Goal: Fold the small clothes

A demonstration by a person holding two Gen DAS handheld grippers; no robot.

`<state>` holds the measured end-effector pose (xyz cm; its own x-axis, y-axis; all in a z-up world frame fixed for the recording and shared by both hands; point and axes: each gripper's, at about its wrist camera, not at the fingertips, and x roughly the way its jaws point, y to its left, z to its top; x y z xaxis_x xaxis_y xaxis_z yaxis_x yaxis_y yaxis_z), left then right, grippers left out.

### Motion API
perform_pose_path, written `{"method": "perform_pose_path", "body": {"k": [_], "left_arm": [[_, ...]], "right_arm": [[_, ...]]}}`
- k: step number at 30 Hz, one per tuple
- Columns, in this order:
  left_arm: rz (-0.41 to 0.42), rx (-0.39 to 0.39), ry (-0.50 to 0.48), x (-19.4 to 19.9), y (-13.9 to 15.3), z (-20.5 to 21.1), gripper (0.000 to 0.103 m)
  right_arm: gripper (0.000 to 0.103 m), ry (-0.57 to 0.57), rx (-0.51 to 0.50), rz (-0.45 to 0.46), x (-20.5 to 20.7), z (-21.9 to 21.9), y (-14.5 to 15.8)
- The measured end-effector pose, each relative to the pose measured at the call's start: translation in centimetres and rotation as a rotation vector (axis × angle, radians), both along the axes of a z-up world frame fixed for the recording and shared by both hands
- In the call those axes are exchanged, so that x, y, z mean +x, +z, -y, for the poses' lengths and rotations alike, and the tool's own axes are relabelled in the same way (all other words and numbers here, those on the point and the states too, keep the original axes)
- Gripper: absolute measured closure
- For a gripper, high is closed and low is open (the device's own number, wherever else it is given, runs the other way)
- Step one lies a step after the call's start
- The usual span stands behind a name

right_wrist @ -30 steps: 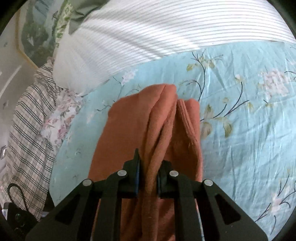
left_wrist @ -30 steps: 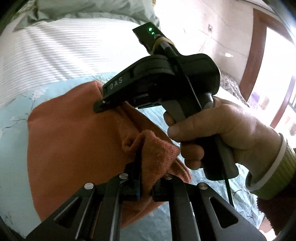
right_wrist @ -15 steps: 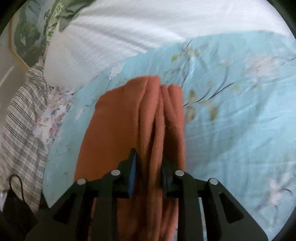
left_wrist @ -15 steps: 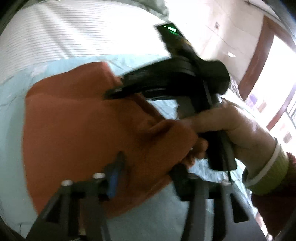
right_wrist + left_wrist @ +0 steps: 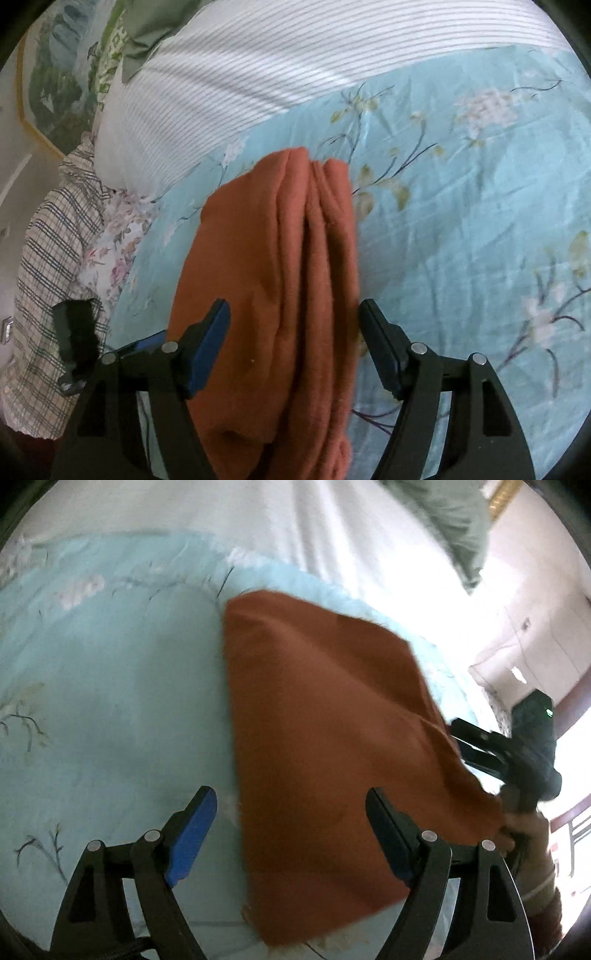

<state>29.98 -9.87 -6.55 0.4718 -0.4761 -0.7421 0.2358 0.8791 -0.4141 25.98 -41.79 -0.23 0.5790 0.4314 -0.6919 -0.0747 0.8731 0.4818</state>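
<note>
A rust-orange knit garment (image 5: 325, 716) lies folded on the light blue floral bedsheet (image 5: 110, 709). My left gripper (image 5: 291, 808) hovers over its near left edge with its jaws opening wide; the cloth lies beneath them and neither pad touches it. In the right wrist view the garment (image 5: 288, 277) shows several long ridges running away from me. My right gripper (image 5: 293, 314) straddles those ridges with its jaws opening, pads clear of the cloth. The right gripper (image 5: 484, 746) and the hand holding it (image 5: 524, 830) also appear at the garment's right corner.
A white striped pillow (image 5: 295, 74) lies beyond the sheet, with a grey-green cushion (image 5: 454, 524) behind it. A plaid cloth (image 5: 48, 266) and a floral cloth (image 5: 110, 251) hang at the bed's left side, near a black object (image 5: 74, 343). A wall and brown door frame (image 5: 576, 701) are at the right.
Both grippers have let go of the garment and spread their jaws. The left gripper has swung left, away from the right gripper. The bunched fold has dropped flat onto the sheet.
</note>
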Motion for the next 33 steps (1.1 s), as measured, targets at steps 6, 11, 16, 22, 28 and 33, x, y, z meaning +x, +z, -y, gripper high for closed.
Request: {"method": "perform_pose_path", "body": {"k": [6, 11, 16, 22, 28, 33], "left_arm": [[-0.063, -0.039, -0.009, 4.0, -2.2, 1.0, 0.019], [-0.072, -0.076, -0.058, 6.1, -3.2, 2.6, 0.032], [-0.001, -0.080, -0.102, 4.3, -1.8, 2.8, 0.076], [0.095, -0.087, -0.098, -1.1, 2.5, -2.5, 0.077], [0.099, -0.026, -0.014, -6.7, 4.7, -11.7, 0.077], [0.071, 0.008, 0.070, -8.7, 4.2, -16.9, 0.077]], "right_arm": [[0.030, 0.013, 0.011, -0.059, 1.5, -0.3, -1.6], [0.069, 0.041, 0.056, -0.109, 2.3, -0.9, -2.9], [0.077, 0.039, 0.092, -0.061, 0.8, -2.9, -1.2], [0.078, 0.162, 0.198, -0.020, -2.1, -10.6, -0.7], [0.078, 0.285, 0.263, -0.053, -2.3, -19.6, -3.1], [0.078, 0.324, 0.238, -0.086, -2.0, -23.9, -4.6]]}}
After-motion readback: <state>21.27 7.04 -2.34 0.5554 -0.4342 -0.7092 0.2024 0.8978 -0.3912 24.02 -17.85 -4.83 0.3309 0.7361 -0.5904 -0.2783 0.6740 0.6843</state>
